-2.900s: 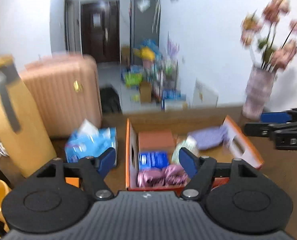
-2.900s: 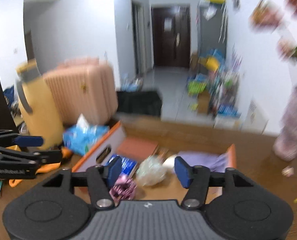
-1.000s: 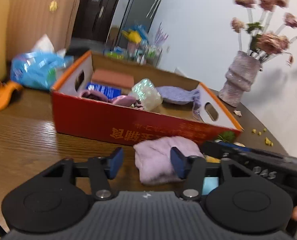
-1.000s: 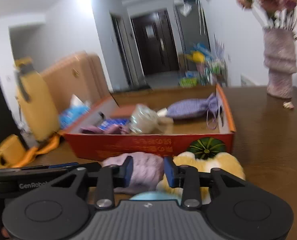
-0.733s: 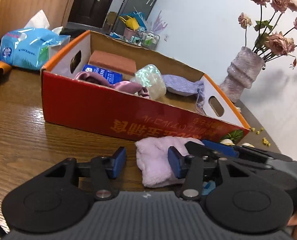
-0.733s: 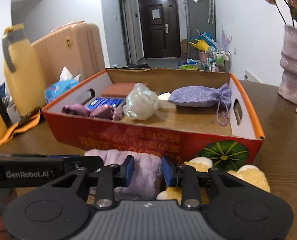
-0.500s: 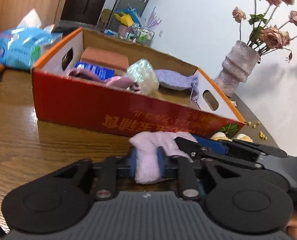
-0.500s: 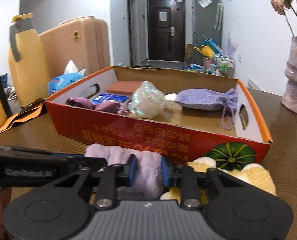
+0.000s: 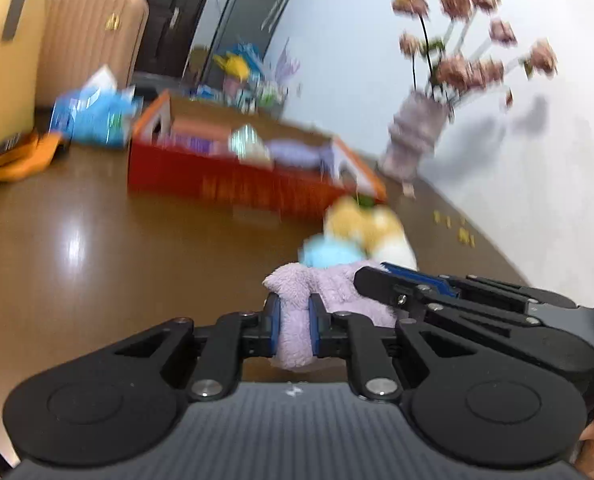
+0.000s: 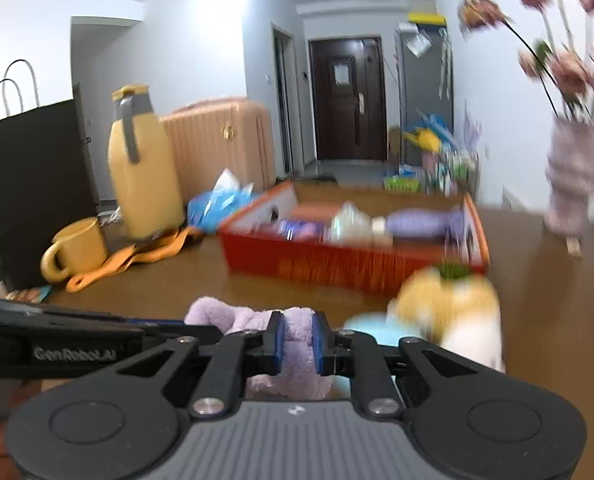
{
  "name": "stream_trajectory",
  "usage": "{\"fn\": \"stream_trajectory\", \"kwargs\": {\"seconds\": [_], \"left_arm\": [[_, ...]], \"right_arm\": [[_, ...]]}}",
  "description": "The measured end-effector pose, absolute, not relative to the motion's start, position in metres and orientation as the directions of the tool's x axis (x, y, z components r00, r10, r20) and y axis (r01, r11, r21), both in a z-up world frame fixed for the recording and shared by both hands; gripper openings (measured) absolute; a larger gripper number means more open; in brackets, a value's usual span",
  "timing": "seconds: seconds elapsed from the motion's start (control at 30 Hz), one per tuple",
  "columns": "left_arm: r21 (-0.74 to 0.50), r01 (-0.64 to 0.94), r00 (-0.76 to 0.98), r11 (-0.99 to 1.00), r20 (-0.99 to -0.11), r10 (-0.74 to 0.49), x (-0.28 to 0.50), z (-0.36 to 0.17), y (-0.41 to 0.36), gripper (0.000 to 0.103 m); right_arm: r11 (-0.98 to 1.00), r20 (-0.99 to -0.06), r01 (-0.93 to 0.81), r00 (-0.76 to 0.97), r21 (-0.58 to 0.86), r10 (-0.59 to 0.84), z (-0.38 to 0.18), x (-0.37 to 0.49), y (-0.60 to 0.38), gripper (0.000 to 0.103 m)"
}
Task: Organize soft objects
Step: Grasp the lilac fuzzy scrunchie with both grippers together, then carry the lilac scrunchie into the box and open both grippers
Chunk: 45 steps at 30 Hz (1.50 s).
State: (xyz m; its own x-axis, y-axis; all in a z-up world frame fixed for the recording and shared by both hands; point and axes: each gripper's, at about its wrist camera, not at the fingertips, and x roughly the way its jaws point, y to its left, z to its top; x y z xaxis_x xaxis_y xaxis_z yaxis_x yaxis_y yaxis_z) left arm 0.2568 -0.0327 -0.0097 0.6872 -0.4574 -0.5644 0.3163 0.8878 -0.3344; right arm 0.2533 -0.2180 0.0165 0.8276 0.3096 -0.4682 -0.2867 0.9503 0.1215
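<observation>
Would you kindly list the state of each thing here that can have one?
Left gripper: shut on the lilac towel.
Right gripper: shut on the same towel.
Red box: open-topped, holding items.
Plush toy: lying on the table, outside the box.
Mug: upright.

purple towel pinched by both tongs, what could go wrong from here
1. Both the left tongs and the right tongs are shut on the same towel, each on a small fold, so pulling apart or a fast swing could slip one grip and let it droop or fall.
2. The plush toy lies right beside the towel and may get dragged or knocked.
3. The box already looks crowded, so the towel may catch on its wall.
</observation>
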Motion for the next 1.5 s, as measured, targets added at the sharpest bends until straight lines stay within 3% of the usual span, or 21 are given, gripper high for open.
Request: {"fn": "stream_trajectory", "kwargs": {"seconds": [0.2,0.37,0.63,0.73,0.83,0.9,0.97,1.07,1.27,1.5], "left_arm": [[-0.298,0.315,0.657,0.901,-0.616,-0.434,0.207,-0.038,-0.036,0.017],[-0.226,0.327,0.701,0.918,-0.594,-0.396,0.198,-0.043,-0.043,0.018],[-0.212,0.332,0.702,0.919,-0.595,-0.391,0.196,-0.044,-0.044,0.018],[-0.215,0.330,0.704,0.919,-0.592,-0.392,0.196,-0.041,-0.041,0.032],[-0.256,0.347,0.704,0.902,-0.565,-0.431,0.197,-0.036,-0.033,0.033],[-0.269,0.350,0.688,0.898,-0.577,-0.441,0.201,-0.037,-0.033,0.033],[-0.258,0.358,0.677,0.898,-0.590,-0.439,0.203,-0.042,-0.037,0.023],[-0.271,0.363,0.675,0.891,-0.583,-0.453,0.204,-0.044,-0.036,0.016],[-0.280,0.404,0.680,0.871,-0.544,-0.491,0.216,-0.026,-0.037,0.013],[-0.277,0.472,0.722,0.837,-0.423,-0.547,0.332,0.049,-0.053,0.013]], "right_arm": [[0.953,-0.545,-0.237,0.782,0.187,0.301,-0.020,0.187,-0.224,0.014],[0.967,-0.533,-0.204,0.807,0.155,0.255,-0.034,0.173,-0.217,0.019],[0.959,-0.520,-0.177,0.811,0.220,0.269,-0.037,0.168,-0.227,0.027],[0.957,-0.515,-0.173,0.812,0.234,0.273,-0.045,0.169,-0.228,0.029],[0.954,-0.516,-0.178,0.809,0.240,0.281,-0.047,0.170,-0.230,0.029],[0.951,-0.515,-0.184,0.806,0.247,0.290,-0.048,0.171,-0.230,0.028],[0.947,-0.512,-0.191,0.804,0.260,0.303,-0.048,0.172,-0.230,0.024],[0.950,-0.509,-0.199,0.808,0.239,0.297,-0.048,0.172,-0.228,0.023],[0.949,-0.502,-0.212,0.809,0.235,0.305,-0.037,0.177,-0.230,0.017],[0.954,-0.344,-0.242,0.893,0.174,0.289,0.043,0.258,-0.252,0.017]]}}
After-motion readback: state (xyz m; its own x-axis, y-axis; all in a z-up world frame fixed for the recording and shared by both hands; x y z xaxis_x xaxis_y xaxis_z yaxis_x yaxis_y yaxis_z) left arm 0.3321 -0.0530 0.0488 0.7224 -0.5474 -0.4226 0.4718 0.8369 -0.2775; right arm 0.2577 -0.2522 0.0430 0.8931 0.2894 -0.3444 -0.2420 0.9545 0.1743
